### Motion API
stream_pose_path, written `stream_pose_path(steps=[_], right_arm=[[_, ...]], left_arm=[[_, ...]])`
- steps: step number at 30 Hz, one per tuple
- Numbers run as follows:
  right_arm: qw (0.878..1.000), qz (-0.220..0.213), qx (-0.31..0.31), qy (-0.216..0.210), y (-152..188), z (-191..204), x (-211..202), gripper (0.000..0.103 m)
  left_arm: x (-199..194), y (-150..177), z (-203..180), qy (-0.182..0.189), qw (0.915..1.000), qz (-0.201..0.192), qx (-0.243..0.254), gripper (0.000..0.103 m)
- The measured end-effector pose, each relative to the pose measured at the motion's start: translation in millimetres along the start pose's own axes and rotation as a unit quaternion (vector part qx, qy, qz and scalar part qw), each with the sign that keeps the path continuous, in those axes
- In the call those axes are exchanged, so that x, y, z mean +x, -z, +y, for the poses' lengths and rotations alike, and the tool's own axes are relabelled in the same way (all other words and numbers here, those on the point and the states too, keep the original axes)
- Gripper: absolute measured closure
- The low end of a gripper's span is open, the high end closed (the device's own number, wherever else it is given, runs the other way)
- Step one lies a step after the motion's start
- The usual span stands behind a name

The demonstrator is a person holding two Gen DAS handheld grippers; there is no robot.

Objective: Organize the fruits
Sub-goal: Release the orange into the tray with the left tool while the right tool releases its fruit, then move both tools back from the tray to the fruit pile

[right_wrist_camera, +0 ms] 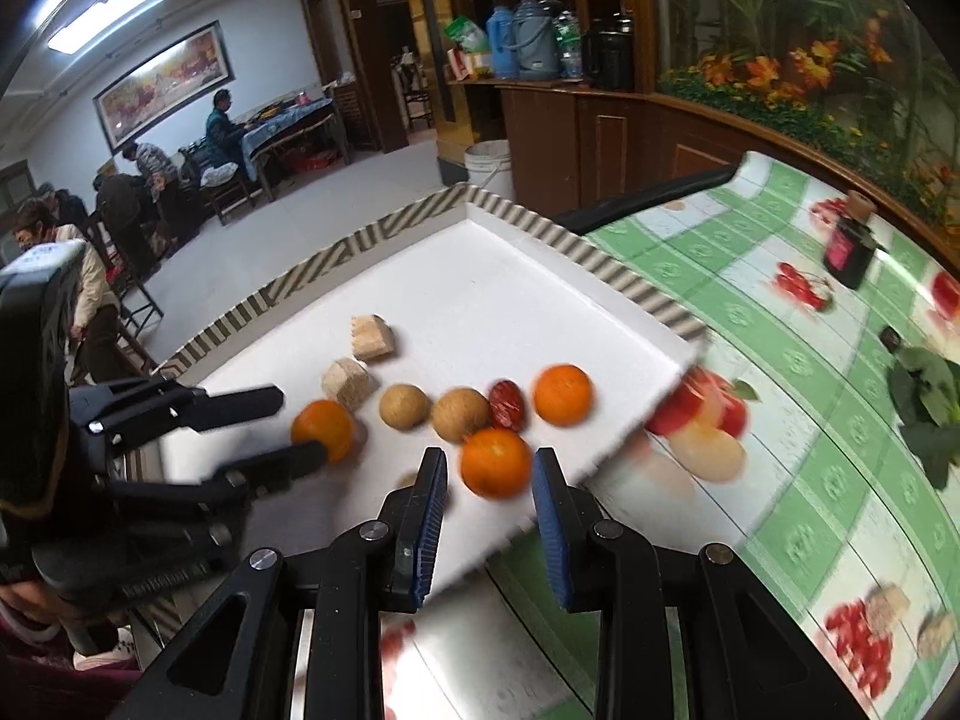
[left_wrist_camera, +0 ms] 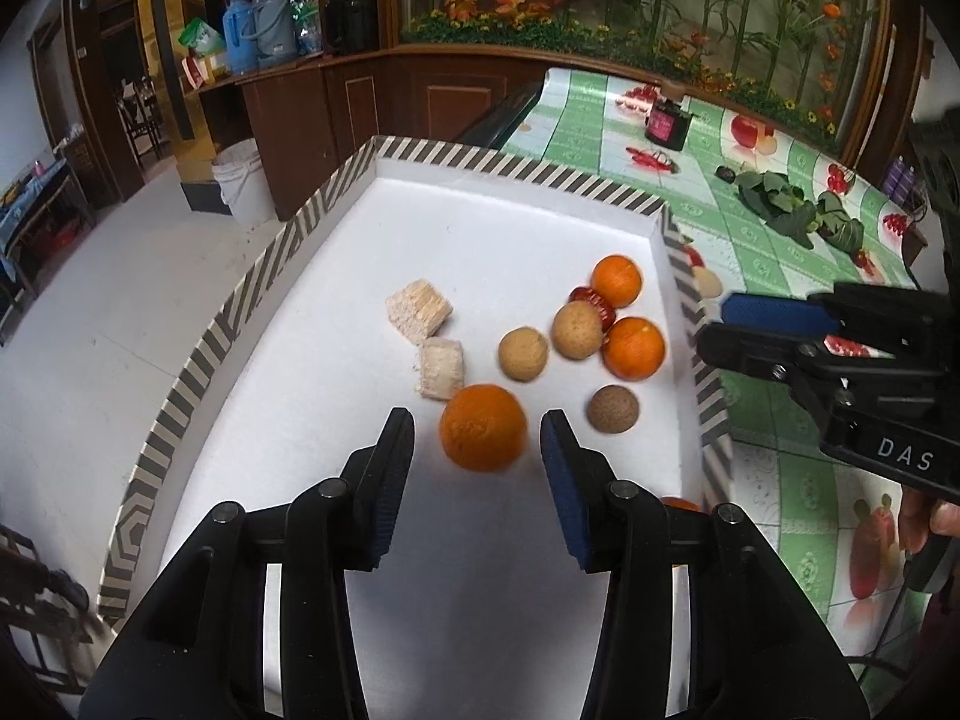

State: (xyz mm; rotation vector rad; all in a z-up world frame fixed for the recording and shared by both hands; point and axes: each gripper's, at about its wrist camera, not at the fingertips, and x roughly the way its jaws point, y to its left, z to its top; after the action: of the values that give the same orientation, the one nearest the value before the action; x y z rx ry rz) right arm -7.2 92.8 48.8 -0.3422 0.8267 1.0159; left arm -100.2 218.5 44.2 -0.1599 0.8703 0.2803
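Note:
A white tray point(left_wrist_camera: 510, 210) with a striped rim point(right_wrist_camera: 384, 228) holds the fruit. My left gripper point(left_wrist_camera: 477, 450) stands open around one orange point(left_wrist_camera: 483, 427), with a gap at each pad; the right wrist view shows this gripper point(right_wrist_camera: 303, 425) and orange point(right_wrist_camera: 322, 429) from the side. Two more oranges point(left_wrist_camera: 633, 348) point(left_wrist_camera: 617, 281), three brown round fruits point(left_wrist_camera: 523, 354) point(left_wrist_camera: 577, 330) point(left_wrist_camera: 613, 409), a red date point(left_wrist_camera: 594, 303) and two pale cut chunks point(left_wrist_camera: 418, 312) point(left_wrist_camera: 443, 367) lie further in. My right gripper point(left_wrist_camera: 713, 324) hovers open and empty at the tray's right rim, short of the near orange point(right_wrist_camera: 495, 462).
The tray rests on a green checked tablecloth point(left_wrist_camera: 798, 516) printed with fruit. A dark bottle point(left_wrist_camera: 667, 123) and leafy greens point(left_wrist_camera: 780, 204) lie on it further back. A wooden counter point(left_wrist_camera: 312, 120) and white bucket point(left_wrist_camera: 240, 180) stand beyond. Seated people point(right_wrist_camera: 144, 180) fill the far left.

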Motion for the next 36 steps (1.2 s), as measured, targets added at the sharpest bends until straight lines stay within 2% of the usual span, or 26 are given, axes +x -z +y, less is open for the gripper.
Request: stream_pose_path(steps=[7,18,26,32,36], right_arm=[[0.999,-0.009,0.048,0.017,28,-33,-28,0.075],[0.989,-0.021,0.137,0.059,93,-108,-84,0.075],[0.974,-0.014,0.185,0.126,139,-165,-118,0.075],[0.964,-0.02,0.222,0.146,148,-204,-124,0.075],[0.963,-0.014,0.217,0.157,139,-218,-120,0.075]], left_arm=[[-10,-3,-26,0.023,0.9996,-0.012,0.013,0.059],[-7,-5,-94,0.074,0.996,-0.005,0.05,0.059],[-1,-10,-156,0.112,0.9897,0.004,0.089,0.059],[12,-17,-195,0.138,0.9844,0.022,0.107,0.059],[19,-22,-212,0.152,0.9815,0.029,0.112,0.059]])
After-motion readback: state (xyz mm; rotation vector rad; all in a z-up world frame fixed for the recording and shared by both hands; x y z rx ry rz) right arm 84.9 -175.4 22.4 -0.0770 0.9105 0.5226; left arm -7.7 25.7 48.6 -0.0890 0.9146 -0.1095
